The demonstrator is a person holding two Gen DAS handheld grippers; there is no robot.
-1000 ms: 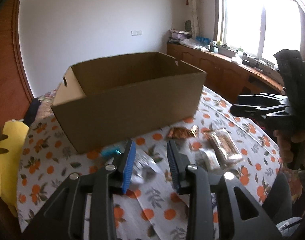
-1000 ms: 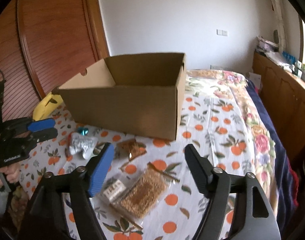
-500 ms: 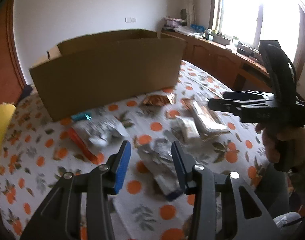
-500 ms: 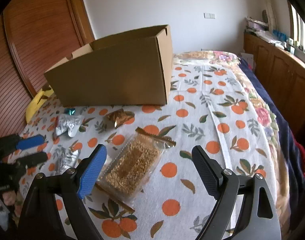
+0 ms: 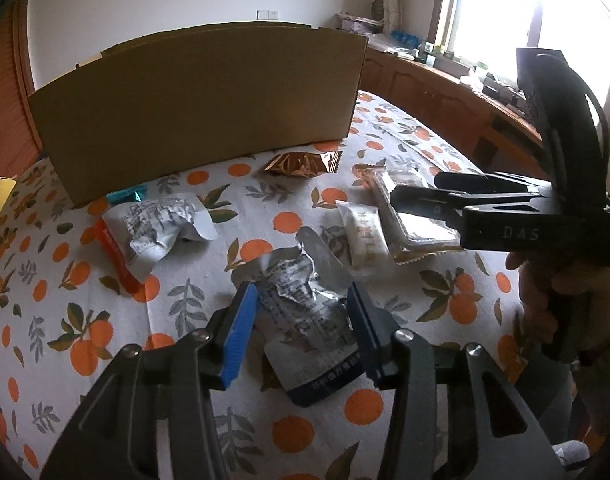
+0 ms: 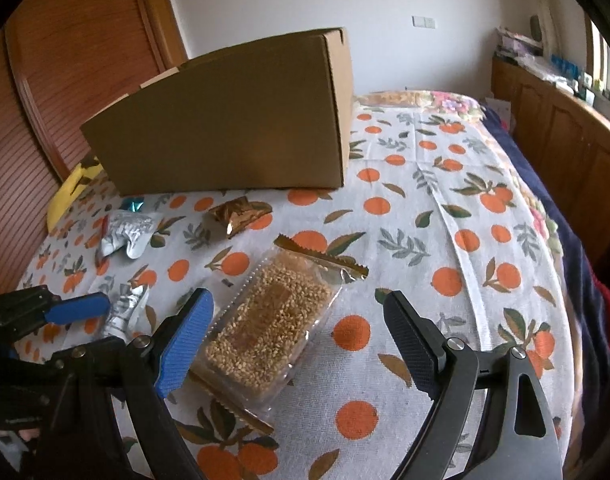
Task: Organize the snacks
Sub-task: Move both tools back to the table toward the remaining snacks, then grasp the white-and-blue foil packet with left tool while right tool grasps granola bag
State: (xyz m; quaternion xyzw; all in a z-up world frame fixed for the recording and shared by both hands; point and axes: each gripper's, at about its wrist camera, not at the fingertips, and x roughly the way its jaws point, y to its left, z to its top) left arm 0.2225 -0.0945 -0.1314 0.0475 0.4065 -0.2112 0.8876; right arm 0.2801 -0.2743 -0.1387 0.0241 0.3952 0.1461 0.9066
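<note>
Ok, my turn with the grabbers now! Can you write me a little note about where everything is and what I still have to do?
Left gripper: open, its fingers have just been opening, and they straddle the silver and blue pouch without pinching it.
Right gripper: open wide, down around the clear pack of seed brittle, nothing held.
On the orange-print cloth, in front of the cardboard box: a crumpled silver and orange packet, a small teal candy, a bronze wrapper, a small white bar.
Done: no snack can be seen in the box; its inside is hidden.
Left: grip each snack and put it in the box.

Both grippers dropped; left gripper (image 5: 301,328) opened astride the silver pouch (image 5: 305,312).
</note>
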